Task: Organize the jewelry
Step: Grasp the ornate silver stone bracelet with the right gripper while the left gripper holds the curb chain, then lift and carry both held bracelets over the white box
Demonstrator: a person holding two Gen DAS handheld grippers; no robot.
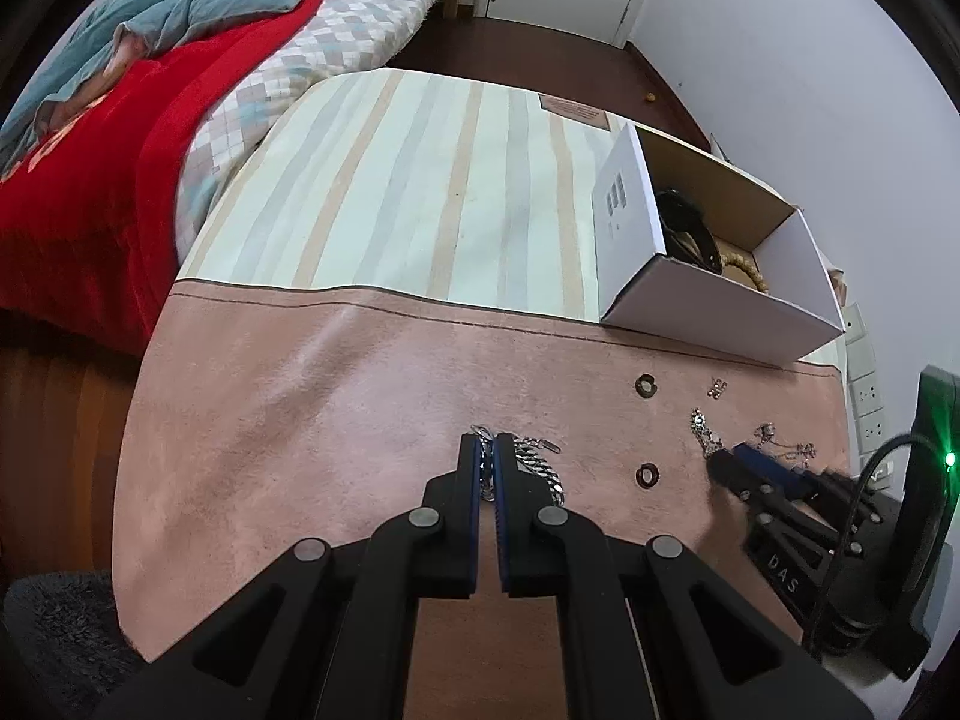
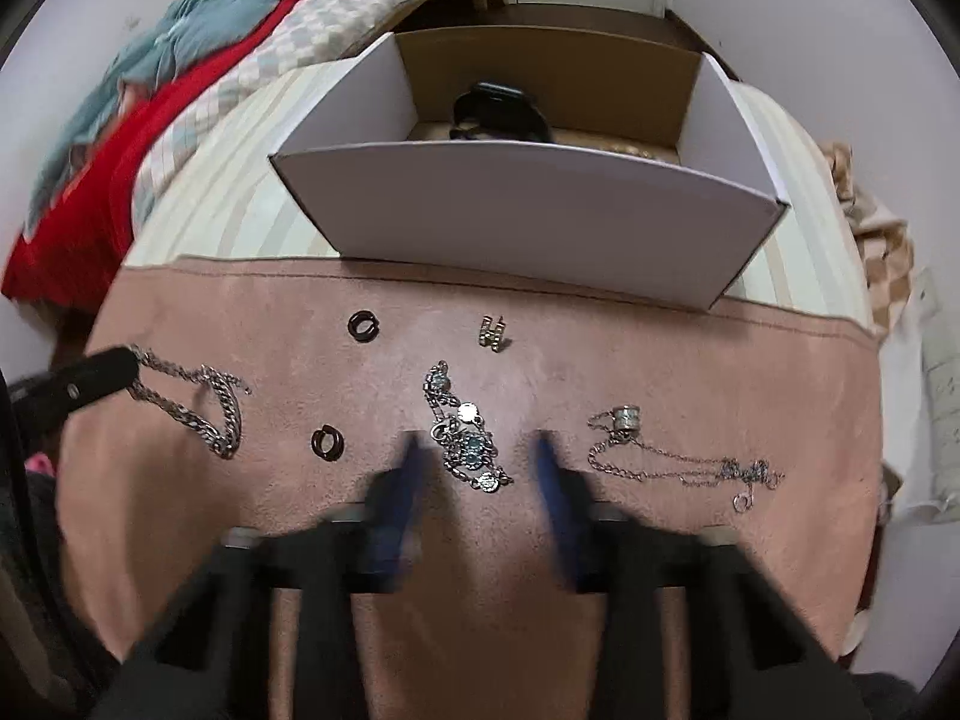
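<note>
- Clamping a chunky silver curb chain point(image 1: 540, 462), the left claw point(image 1: 486, 450) has its blue-padded fingers pressed together on the links. This is well out from the white cardboard box point(image 2: 528, 210), off its left corner.
- The rest of that chain lies looped on the pink suede-like mat point(image 2: 600, 360), which covers the counter in front of the box's near wall.
- The right claw point(image 2: 477, 438) is blurred in its own view. Its fingers stand apart, one on each side of a silver bracelet with pale blue stones point(image 2: 468, 444), and the pads do not press on it.
- That bracelet lies on the mat straight out from the middle of the box's near wall.
- A small gold H-shaped earring point(image 2: 495, 333) sits between the bracelet and the box, near the box wall.
- One dark round ring point(image 2: 363, 325) lies near the box's left corner; a second dark ring point(image 2: 328, 441) lies farther out from the box, between the curb chain and the bracelet.
- A thin silver chain with a wide silver band point(image 2: 678, 462) is strung out on the mat off the box's right corner.
- Inside the box, a black strap-like item point(image 2: 498, 111) rests against the brown inner floor.
- A striped pale cloth point(image 1: 390, 180) covers the counter under and left of the box.
</note>
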